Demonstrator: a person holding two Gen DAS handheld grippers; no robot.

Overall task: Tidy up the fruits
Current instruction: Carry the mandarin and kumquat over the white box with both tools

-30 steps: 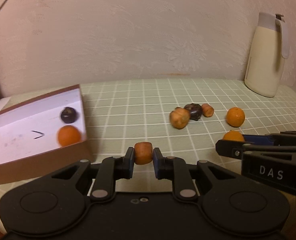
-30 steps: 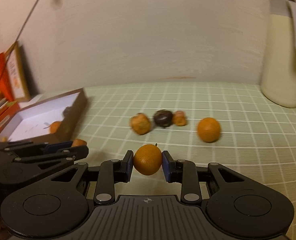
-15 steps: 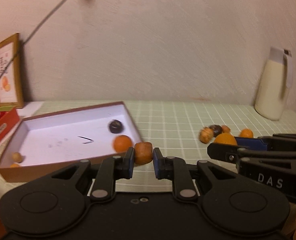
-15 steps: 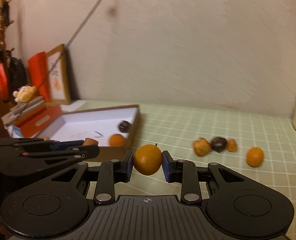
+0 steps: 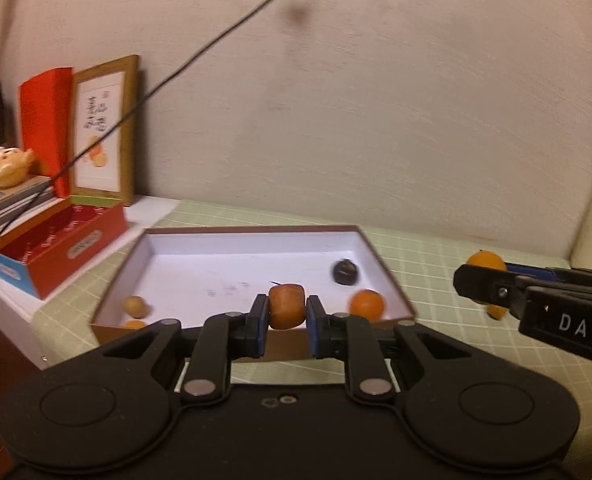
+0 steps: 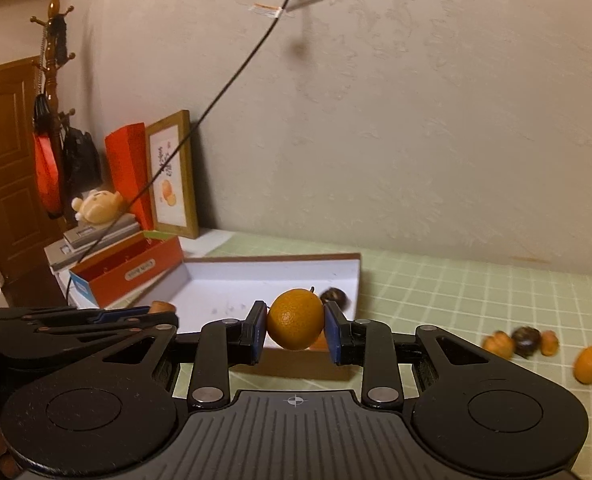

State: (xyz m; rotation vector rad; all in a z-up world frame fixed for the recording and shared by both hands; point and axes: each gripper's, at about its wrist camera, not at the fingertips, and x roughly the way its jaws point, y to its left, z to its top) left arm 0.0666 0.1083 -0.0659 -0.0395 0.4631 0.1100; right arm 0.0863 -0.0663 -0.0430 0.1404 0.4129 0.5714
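box [image 5: 384, 276] now nearer both grippers

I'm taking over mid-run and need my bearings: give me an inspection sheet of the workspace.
Surface: green checked tablecloth.
Job's things: white-lined box holds four fruits; four more loose on the cloth.
Clutter: red carton, framed picture, plush toy on books.
Grippers: left gripper shut on small orange-brown fruit; right gripper shut on orange.
Cables: black cord from wall socket.
Surroundings: coat stand, door.
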